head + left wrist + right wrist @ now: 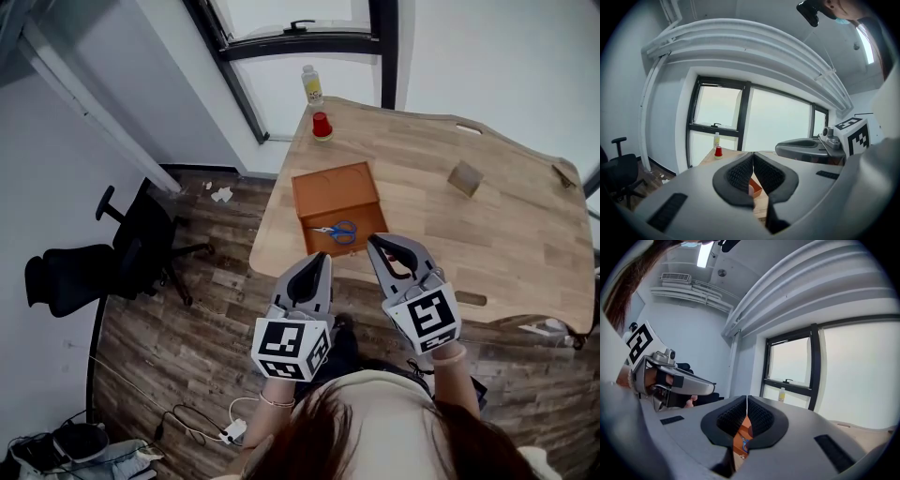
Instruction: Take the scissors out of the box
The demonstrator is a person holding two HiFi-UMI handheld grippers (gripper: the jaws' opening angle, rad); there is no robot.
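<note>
Blue-handled scissors (337, 231) lie inside an open orange box (328, 187) near the wooden table's (487, 225) front edge. My left gripper (321, 258) hovers just off that edge, in front of the box's left corner, jaws shut with nothing between them. My right gripper (376, 242) is over the table edge at the box's front right corner, also shut and empty. In the left gripper view the shut gripper (753, 154) points at the box (755, 187). Through the right gripper's (747, 399) jaws a bit of the orange box (740, 439) and blue scissors handle (745, 444) shows.
A red cup (322, 126) and a small yellow bottle (312, 84) stand at the table's far left corner. A small brown block (465, 178) lies to the right. Black office chair (84, 258) stands on the wood floor at left; cables (202, 427) lie near my feet.
</note>
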